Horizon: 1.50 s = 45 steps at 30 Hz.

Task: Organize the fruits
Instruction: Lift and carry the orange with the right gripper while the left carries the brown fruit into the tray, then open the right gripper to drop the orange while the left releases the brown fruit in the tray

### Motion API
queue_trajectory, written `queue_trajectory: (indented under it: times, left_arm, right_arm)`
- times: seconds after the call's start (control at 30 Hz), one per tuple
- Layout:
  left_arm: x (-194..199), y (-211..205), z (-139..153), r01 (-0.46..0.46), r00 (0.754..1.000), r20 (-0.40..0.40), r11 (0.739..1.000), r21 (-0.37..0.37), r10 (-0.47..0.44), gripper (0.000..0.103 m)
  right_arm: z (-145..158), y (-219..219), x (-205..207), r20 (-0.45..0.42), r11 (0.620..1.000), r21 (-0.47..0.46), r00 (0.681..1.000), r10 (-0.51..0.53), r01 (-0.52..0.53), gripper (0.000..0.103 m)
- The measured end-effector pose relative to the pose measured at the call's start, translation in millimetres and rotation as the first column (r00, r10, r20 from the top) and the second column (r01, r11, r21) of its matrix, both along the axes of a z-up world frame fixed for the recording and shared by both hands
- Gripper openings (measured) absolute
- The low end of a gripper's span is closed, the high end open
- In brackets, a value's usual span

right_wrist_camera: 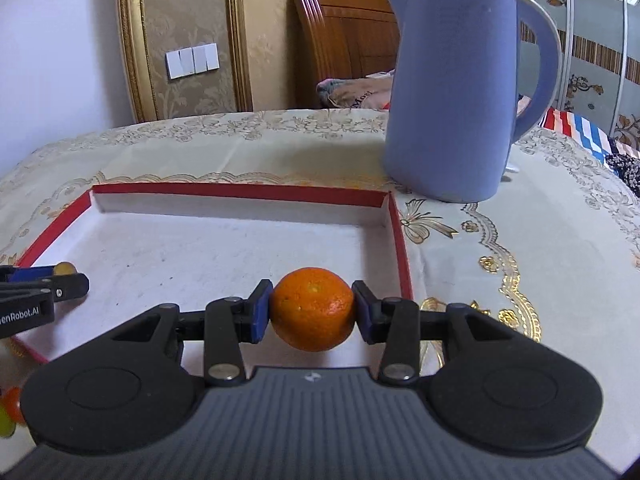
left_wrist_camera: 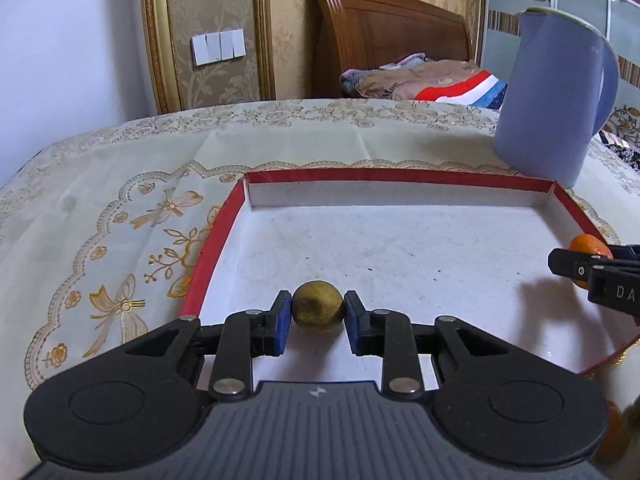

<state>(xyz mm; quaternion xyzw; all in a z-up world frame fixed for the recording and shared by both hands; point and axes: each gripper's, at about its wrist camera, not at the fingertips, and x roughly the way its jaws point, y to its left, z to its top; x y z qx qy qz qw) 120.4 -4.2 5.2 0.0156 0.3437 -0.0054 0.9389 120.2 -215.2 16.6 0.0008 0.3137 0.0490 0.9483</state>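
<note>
Shallow red-rimmed cardboard tray with white floor [left_wrist_camera: 400, 200]: on the embroidered cream tablecloth [left_wrist_camera: 120, 200]; floor bare, no fruit set down in it.
Small round olive-brown fruit [left_wrist_camera: 318, 307]: clenched in the left gripper [left_wrist_camera: 318, 316], over the tray's near edge.
Round orange citrus fruit [right_wrist_camera: 313, 309]: clamped in the right gripper [right_wrist_camera: 312, 312], over the tray's right part.
Further fruit: blurred orange and yellow shapes at the picture's edge, outside the tray.
Tall lavender-blue plastic kettle [right_wrist_camera: 452, 92]: behind the tray.
Progress, judged: early; both deposits pending.

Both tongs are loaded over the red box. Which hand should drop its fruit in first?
Probably left: its tongs hold the small yellowish fruit well inside the red box. The right tongs' orange sits near the box's right wall.
</note>
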Motion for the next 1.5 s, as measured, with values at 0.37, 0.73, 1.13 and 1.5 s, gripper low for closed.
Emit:
queue_trajectory:
  times: [0.37, 0.73, 1.13, 1.5]
  left_arm:
    - [6, -6, -3, 0.003, 1.000, -0.009, 1.000, 0.018, -0.003, 0.028]
    - [5, -8, -3, 0.024, 1.000, -0.017, 1.000, -0.014, -0.024, 0.028]
    - [-2, -5, 0, 0.026, 0.999, 0.041, 0.999, -0.019, -0.025, 0.028]
    - [-68, 27, 10, -0.044, 0.976, 0.207, 0.994, -0.102, 0.065, 0.029]
  right_arm:
    - [-5, 0, 12, -0.074, 0.999, 0.039, 0.997, 0.019, -0.016, 0.040]
    - [-5, 5, 10, -0.076, 0.999, 0.029, 0.997, 0.023, -0.021, 0.041]
    - [5, 6, -5, 0.017, 1.000, 0.008, 1.000, 0.012, -0.013, 0.071]
    - [8, -25, -57, 0.145, 0.989, 0.144, 0.989, -0.035, 0.014, 0.087]
